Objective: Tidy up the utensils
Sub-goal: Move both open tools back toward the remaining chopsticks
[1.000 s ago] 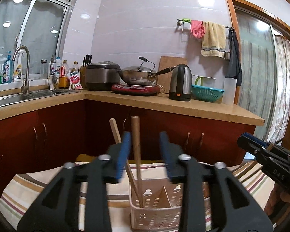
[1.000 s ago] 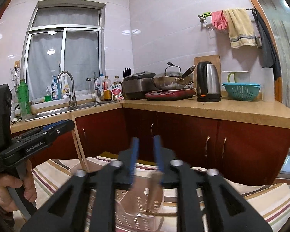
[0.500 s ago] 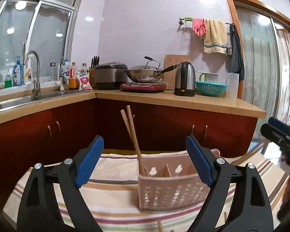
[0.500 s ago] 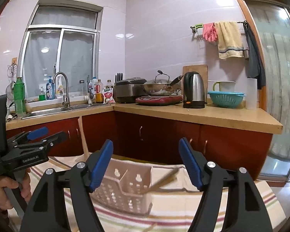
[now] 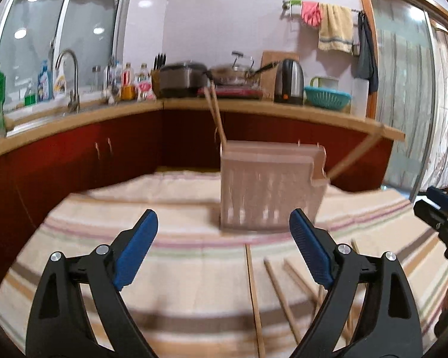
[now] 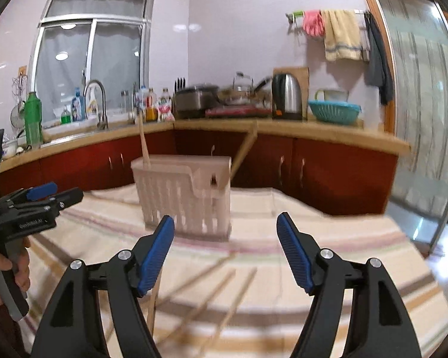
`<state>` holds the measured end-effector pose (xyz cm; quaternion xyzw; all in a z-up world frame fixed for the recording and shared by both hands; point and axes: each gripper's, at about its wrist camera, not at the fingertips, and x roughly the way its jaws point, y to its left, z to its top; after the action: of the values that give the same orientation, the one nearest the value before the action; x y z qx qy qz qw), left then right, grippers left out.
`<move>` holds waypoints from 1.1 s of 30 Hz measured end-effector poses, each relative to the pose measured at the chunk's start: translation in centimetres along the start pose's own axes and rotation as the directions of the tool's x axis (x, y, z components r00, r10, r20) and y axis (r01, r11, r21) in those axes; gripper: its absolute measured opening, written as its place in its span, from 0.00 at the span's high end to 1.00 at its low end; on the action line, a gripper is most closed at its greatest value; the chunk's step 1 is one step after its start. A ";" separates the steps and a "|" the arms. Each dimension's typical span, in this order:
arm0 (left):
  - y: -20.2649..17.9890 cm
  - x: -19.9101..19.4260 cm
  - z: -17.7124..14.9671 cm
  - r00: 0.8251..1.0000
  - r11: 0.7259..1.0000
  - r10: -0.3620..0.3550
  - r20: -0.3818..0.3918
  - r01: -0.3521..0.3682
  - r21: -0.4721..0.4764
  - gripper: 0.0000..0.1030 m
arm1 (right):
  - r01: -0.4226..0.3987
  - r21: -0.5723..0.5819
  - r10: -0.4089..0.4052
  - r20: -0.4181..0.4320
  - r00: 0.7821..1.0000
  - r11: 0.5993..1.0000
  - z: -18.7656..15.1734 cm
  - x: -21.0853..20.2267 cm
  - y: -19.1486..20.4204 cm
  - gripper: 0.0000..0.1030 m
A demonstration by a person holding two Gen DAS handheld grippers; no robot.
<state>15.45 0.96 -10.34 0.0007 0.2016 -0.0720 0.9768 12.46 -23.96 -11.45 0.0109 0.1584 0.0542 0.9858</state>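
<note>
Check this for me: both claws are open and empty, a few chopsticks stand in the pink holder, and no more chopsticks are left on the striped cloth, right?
Not quite. Loose chopsticks do lie on the striped cloth, in front of the pink holder; the right wrist view shows them. The rest holds: left claw and right claw are open and empty.

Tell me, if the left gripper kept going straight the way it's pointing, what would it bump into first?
Probably the striped cloth just short of the pink utensil basket, since the open left gripper tilts slightly downward. Blur and the fisheye lens make depth uncertain, so it could reach the basket's foot instead.
</note>
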 end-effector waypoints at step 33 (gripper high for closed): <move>-1.5 -1.6 -10.4 0.971 1.000 0.020 -0.238 -0.019 0.007 0.15 | 0.071 0.013 -0.063 -0.314 0.947 0.997 -12.3 -1.9 -1.1 0.48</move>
<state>9.66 0.04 -19.19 0.0137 0.3172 -0.0623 0.9462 6.91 -25.23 -22.60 0.0086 0.3135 0.0197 0.9493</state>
